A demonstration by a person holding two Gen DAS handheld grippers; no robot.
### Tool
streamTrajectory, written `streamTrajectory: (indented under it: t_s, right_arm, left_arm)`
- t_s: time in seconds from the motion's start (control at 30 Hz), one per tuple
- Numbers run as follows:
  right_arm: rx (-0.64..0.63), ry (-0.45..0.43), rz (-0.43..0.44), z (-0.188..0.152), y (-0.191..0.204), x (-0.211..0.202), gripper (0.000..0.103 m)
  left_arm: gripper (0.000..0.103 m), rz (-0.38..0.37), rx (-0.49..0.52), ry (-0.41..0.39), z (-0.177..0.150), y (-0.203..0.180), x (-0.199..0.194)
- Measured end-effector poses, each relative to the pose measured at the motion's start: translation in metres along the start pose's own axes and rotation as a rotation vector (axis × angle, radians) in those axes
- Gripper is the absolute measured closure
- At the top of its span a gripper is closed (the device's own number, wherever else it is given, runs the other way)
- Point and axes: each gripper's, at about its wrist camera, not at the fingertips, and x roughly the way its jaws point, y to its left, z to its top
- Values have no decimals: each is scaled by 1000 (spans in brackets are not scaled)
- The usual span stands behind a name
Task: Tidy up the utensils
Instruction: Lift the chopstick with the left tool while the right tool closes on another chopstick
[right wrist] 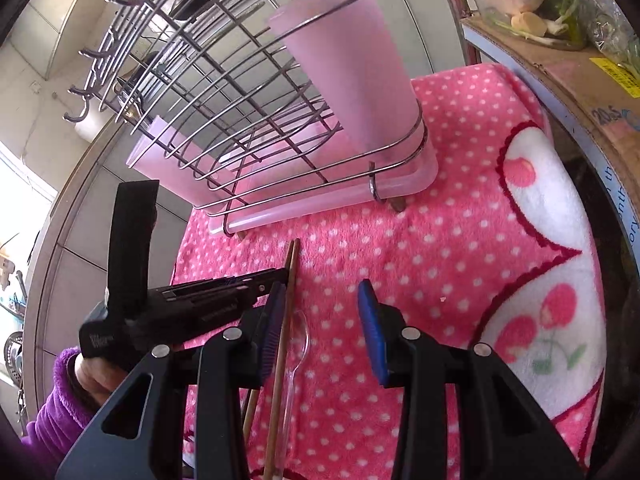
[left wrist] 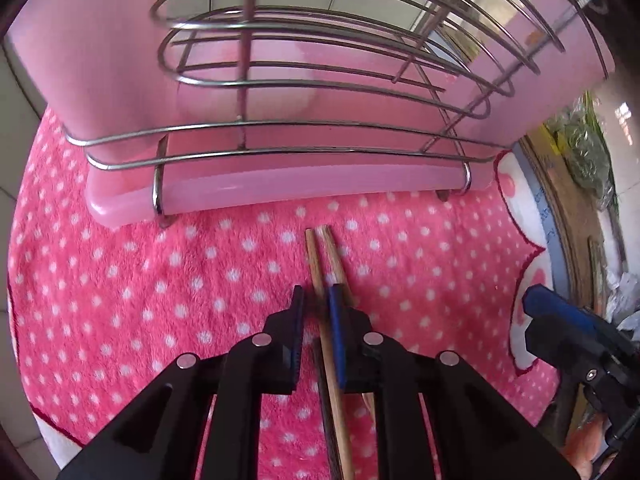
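Two slim wooden chopsticks (left wrist: 320,264) lie side by side on a fluffy pink blanket (left wrist: 160,280) dotted with white; their blunt squared ends point toward 12 o'clock, just short of the rack. They are plain brown sticks, smooth and straight. The left gripper (left wrist: 316,304) points steeply down over them with its jaws narrowed to a small gap. One chopstick runs between the blue ribbed pads and the other shows just beyond the right-hand pad; whether the pads actually press the wood I cannot tell.

In the right wrist view a clear plastic spoon (right wrist: 298,344) rests on the blanket beside the chopsticks, its bowl toward 12 o'clock. The right gripper (right wrist: 324,312) hovers above it, jaws partly open and holding nothing.

At 12 o'clock stands a rack of curved shiny steel wire (left wrist: 280,136) over a translucent pink plastic drip tray (left wrist: 240,196). A frosted pink cup (right wrist: 348,72), tapered and matte, sits in the rack's wire ring at its right end, with brown sticks poking from its top.
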Motion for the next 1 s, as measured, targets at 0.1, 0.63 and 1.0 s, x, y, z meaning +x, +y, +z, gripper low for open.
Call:
streamTrajectory:
  t_s: [0.1,0.63,1.0]
  right_arm:
    - [-4,17,3,2,3,6,65]
    - [-92,188,-101,21,52,81,65]
    - [-188,186,-232,6,70,117,96]
  left_arm:
    - [96,28,27,-13,1,-9,-1]
    - [98,-202,-208,-169,-20,79,-95]
    - [98,-241,-188,-234,-34,85,-122]
